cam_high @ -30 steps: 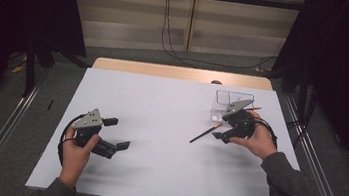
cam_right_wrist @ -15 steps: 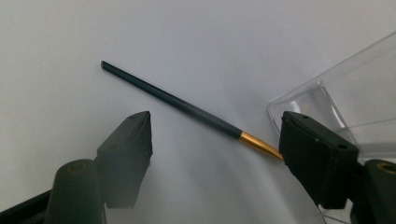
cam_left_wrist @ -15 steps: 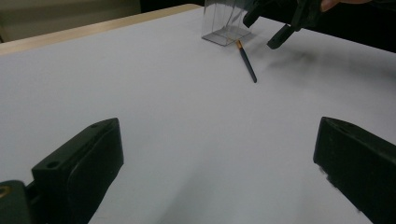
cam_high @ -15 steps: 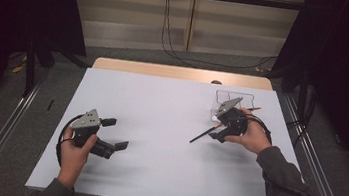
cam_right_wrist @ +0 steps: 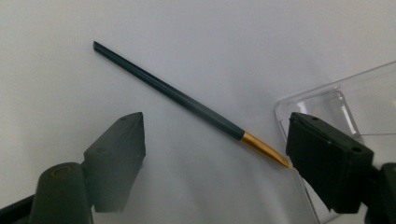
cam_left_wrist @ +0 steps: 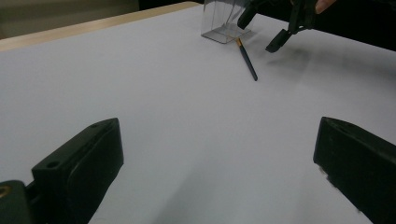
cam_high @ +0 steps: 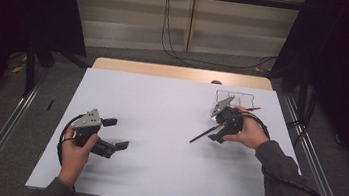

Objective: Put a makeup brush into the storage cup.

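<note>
Fingers (cam_right_wrist: 116, 158) of the right gripper (cam_high: 221, 129): parted, nothing clamped; they have just been opening wider, and the slim dark chopstick with a gold-coloured tip (cam_right_wrist: 187, 102) lies flat on the white worktop (cam_high: 159, 126) between them, untouched. Its gold end rests just beside the right-hand finger and the rim of the clear plastic box (cam_right_wrist: 336, 107); its dark end points away toward the worktop's middle. In the high view the chopstick (cam_high: 203, 134) runs aslant under the right gripper, the clear box (cam_high: 235, 98) near the far right corner. Fingers of the left gripper (cam_high: 115, 133): spread wide, empty, held low over bare worktop at the near left, well apart from the chopstick (cam_left_wrist: 247, 60).
</note>
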`<state>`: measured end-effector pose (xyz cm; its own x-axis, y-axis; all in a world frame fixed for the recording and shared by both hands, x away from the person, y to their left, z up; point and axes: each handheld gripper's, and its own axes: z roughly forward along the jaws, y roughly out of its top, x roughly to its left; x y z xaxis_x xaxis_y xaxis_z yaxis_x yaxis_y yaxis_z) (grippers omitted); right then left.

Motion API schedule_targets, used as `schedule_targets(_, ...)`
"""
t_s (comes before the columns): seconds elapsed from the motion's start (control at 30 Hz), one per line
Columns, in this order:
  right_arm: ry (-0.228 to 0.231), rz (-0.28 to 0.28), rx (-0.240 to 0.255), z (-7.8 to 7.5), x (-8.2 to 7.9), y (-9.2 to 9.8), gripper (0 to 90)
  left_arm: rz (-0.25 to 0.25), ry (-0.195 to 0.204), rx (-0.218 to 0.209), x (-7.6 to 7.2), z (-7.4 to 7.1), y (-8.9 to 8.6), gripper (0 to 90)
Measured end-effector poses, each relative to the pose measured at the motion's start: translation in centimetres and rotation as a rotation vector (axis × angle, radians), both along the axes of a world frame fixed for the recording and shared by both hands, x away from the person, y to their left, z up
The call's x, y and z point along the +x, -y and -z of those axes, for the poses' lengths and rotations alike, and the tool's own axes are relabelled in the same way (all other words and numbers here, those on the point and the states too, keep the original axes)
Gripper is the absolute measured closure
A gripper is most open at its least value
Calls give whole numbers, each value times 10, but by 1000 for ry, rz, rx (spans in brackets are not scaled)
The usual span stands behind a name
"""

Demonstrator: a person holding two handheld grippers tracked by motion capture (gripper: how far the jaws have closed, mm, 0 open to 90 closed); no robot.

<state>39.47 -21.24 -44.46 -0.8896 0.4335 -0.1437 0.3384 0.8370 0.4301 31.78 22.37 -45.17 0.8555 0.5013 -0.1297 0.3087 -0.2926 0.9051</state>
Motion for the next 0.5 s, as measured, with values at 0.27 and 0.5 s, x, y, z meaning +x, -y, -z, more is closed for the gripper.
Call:
schedule_targets(0.27,-18,-43,-61,3,3,-7,201,0,-1,3,0,-1,1,14)
schedule_targets(0.5,-31,-74,-95,3,4,-11,201,15,4,6,-1,-2,3,14)
